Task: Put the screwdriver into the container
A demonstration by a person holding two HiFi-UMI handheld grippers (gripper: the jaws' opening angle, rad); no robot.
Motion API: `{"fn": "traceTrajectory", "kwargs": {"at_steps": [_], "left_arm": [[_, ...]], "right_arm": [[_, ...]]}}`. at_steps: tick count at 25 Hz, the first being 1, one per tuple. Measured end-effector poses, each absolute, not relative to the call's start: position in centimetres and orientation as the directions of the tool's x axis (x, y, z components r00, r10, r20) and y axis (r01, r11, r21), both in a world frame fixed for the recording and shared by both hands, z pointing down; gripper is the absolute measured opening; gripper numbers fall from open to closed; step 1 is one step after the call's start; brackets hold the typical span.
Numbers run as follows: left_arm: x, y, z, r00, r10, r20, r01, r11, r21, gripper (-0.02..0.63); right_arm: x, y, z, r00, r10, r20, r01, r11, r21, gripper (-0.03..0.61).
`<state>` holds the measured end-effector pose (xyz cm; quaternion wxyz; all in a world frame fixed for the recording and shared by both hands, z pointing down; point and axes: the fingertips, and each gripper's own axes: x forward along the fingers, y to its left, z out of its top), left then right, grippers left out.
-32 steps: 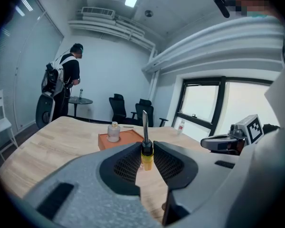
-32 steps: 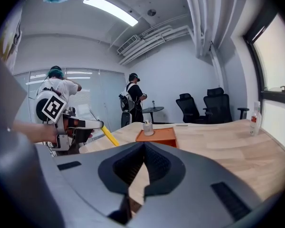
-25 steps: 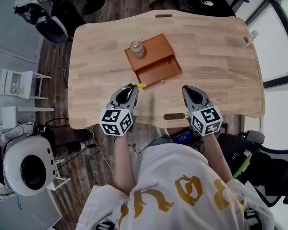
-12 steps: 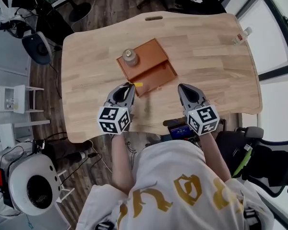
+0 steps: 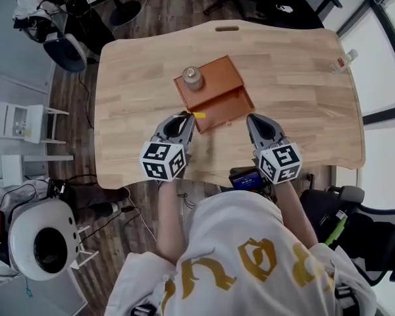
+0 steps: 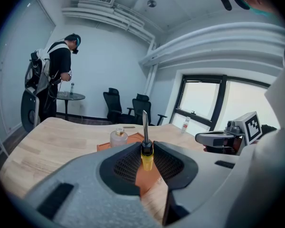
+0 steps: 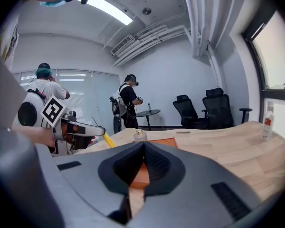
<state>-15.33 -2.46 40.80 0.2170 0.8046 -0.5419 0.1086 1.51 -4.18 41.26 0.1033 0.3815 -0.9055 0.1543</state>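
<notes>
With the left gripper clamped on the yellow handle of the screwdriver, shaft pointing ahead, just beside the near corner of the container, advance over the open near compartment, tilt the shaft down, and lower before releasing. Avoid the bottle on the far part. Hold the right gripper, closed on nothing, aside.

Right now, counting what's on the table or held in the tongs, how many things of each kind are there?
Bottles: 2, a squat bottle on the container and a corner bottle
Container: 1
Screwdriver: 1
Total: 4
</notes>
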Motion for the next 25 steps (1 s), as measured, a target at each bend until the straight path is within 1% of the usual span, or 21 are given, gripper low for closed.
{"fn": "traceTrajectory", "kwargs": {"at_steps": [11, 25], "left_arm": [[-15.7, -2.9, 41.3, 0.377, -0.824, 0.424, -0.925, -0.306, 0.227, 0.081], [-15.7, -4.2, 45.3, 0.373, -0.778, 0.505, -0.927, -0.295, 0.23, 0.081]], "right_arm": [[-0.1, -6.0, 41.7, -0.714, -0.632, 0.302, -0.693, 0.698, -0.179, 0.009], [1.0, -7.1, 45.6, -0.707, -0.604, 0.368, -0.697, 0.683, -0.217, 0.009]]}}
